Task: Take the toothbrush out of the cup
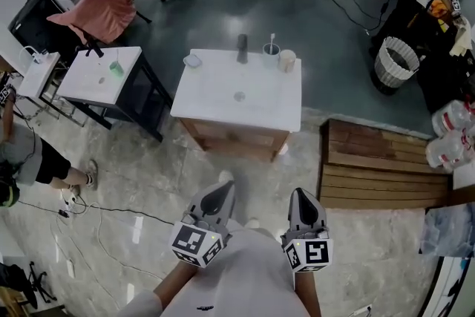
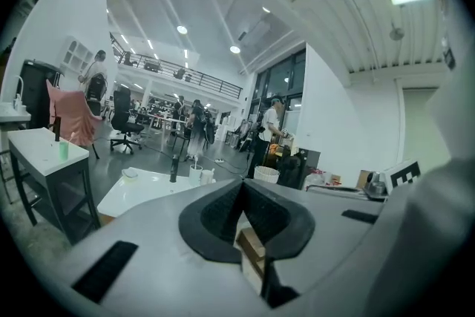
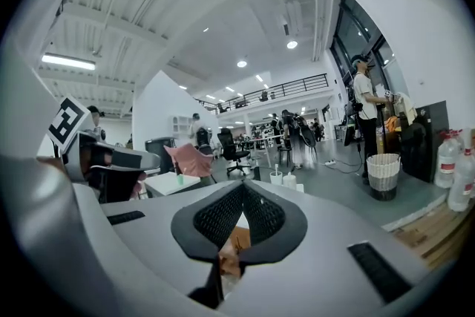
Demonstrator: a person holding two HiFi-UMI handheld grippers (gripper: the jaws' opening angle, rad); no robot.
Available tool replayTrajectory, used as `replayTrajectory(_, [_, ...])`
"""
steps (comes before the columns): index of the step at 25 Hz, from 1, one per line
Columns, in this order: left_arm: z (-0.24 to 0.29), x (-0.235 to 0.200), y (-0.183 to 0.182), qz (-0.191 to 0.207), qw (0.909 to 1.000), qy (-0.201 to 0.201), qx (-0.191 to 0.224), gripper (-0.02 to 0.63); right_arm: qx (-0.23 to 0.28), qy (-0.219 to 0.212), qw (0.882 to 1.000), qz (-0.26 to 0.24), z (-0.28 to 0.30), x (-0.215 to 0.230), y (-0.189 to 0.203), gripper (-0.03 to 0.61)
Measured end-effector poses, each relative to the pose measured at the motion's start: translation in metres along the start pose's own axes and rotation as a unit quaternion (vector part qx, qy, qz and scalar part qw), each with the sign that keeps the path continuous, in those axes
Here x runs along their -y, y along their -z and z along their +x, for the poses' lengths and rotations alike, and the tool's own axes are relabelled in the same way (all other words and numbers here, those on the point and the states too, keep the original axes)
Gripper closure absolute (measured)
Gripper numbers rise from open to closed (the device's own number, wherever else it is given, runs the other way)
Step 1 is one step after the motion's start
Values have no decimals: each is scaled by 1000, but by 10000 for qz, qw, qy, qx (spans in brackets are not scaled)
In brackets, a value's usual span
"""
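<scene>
A white cup (image 1: 271, 50) with a toothbrush (image 1: 272, 38) upright in it stands at the far edge of the white table (image 1: 252, 111), between a dark bottle (image 1: 242, 48) and a beige cup (image 1: 287, 60). My left gripper (image 1: 223, 190) and right gripper (image 1: 300, 196) are low in the head view, well short of the table, both shut with nothing in them. The cup (image 2: 195, 174) shows small and far beyond the shut left gripper (image 2: 243, 182) in its own view. Past the shut right gripper (image 3: 243, 186), the cup (image 3: 275, 177) is likewise distant.
A small bowl (image 1: 193, 61) and a flat lid (image 1: 239, 96) also lie on the table. A second white table (image 1: 93, 82) with a green cup (image 1: 116, 67) stands to the left. A wooden pallet (image 1: 375, 167) lies to the right, with a waste basket (image 1: 393, 60) behind it.
</scene>
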State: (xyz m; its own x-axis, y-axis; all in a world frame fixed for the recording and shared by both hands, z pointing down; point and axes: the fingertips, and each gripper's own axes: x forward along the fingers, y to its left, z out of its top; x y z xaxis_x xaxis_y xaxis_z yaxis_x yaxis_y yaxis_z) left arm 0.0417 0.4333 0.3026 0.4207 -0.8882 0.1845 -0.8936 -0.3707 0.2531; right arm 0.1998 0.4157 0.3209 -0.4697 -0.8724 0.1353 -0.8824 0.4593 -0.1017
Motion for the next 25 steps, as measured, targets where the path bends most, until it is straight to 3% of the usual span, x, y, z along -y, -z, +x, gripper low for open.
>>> replayTrajectory(12, [105, -82, -39, -53, 9997, 242, 3, 612, -146, 73, 9999, -57, 135, 23, -13, 578])
replayTrajectory(25, [220, -205, -110, -5, 9975, 697, 97, 612, -32, 624, 9977, -254, 310, 39, -56, 578])
